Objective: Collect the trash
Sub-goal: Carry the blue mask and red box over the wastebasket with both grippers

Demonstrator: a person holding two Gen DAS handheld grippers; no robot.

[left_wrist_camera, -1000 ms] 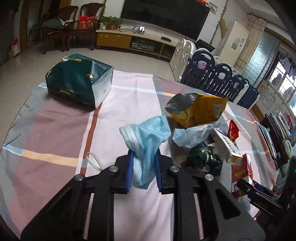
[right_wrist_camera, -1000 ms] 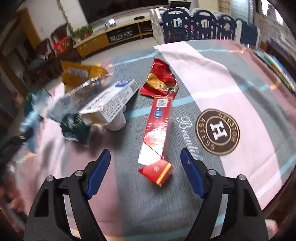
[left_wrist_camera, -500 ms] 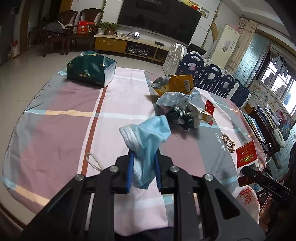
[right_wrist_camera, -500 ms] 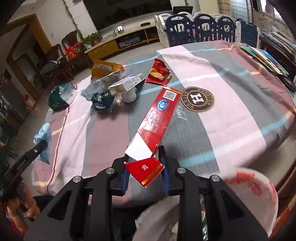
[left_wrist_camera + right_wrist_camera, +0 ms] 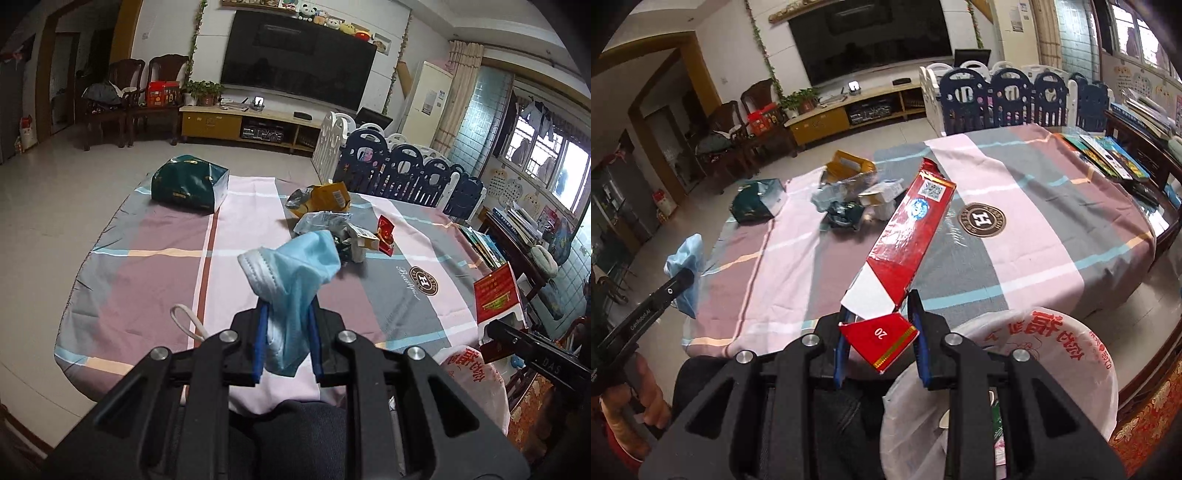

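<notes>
Your face mask (image 5: 291,280) hides its lower half between the left gripper (image 5: 287,345) pads, and it covers part of the wrapper pile (image 5: 334,229) at 12 o'clock. Your red carton (image 5: 905,236) blocks the pile's right side in the right wrist view; its small print is unreadable. At 4 o'clock the white bag (image 5: 1045,354) has its opening masked by the right gripper (image 5: 879,338) body.
</notes>
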